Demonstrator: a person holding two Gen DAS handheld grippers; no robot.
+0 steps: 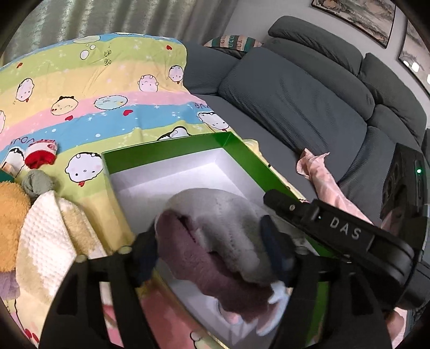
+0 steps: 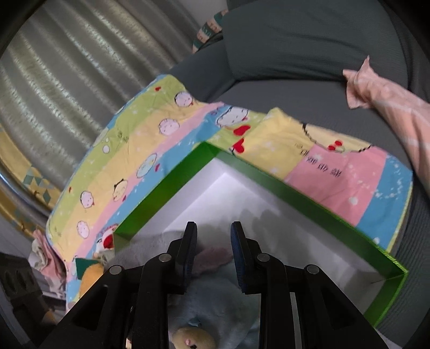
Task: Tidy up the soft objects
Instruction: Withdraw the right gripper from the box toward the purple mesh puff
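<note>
My left gripper (image 1: 212, 241) hung over the green-walled, white-lined cardboard box (image 1: 172, 150), its jaws spread either side of the grey-and-mauve plush toy (image 1: 215, 236), whose long axis ran straight ahead between them into the box. Whether the pads pressed it I could not tell. My right gripper (image 2: 213, 257), nearer the box's near wall, had its jaws parted and empty above the plush.

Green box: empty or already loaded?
Loaded. A grey-and-maroon plush lies inside the green box; much of its white floor is bare.

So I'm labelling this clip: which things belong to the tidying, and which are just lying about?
Job:
- grey-and-maroon plush toy
- green cardboard box, white inside
- white waffle cloth
- orange fluffy toy

Lying about:
- grey sofa
- cartoon-print sheet
- framed pictures
</note>
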